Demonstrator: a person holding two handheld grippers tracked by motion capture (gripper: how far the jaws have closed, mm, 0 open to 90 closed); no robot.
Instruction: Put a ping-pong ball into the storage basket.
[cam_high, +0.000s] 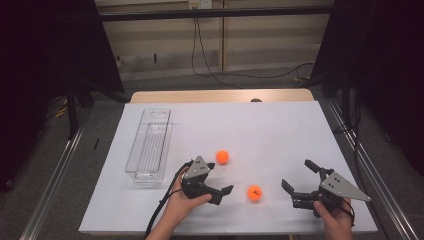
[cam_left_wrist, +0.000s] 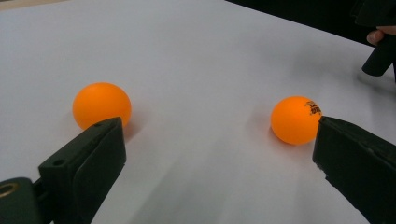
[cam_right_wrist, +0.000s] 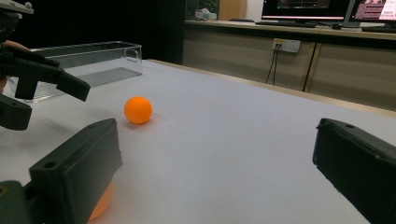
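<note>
Two orange balls lie on the white table. The plain ball (cam_high: 222, 157) (cam_left_wrist: 102, 105) (cam_right_wrist: 138, 110) sits farther from me. The ball with black print (cam_high: 254, 193) (cam_left_wrist: 295, 119) lies nearer, and the right gripper view has it (cam_right_wrist: 102, 203) half hidden behind a jaw. My left gripper (cam_high: 220, 177) (cam_left_wrist: 217, 128) is open, low over the table, its jaws spread toward both balls and holding nothing. My right gripper (cam_high: 296, 173) (cam_right_wrist: 215, 130) is open and empty, to the right of the printed ball.
A clear plastic bin (cam_high: 150, 145) (cam_right_wrist: 88, 65) stands empty on the table's left side. The white table sheet (cam_high: 260, 125) stretches wide behind the balls. The left gripper (cam_right_wrist: 42, 74) shows at the left of the right gripper view, the right gripper (cam_left_wrist: 380, 51) at the left gripper view's top right.
</note>
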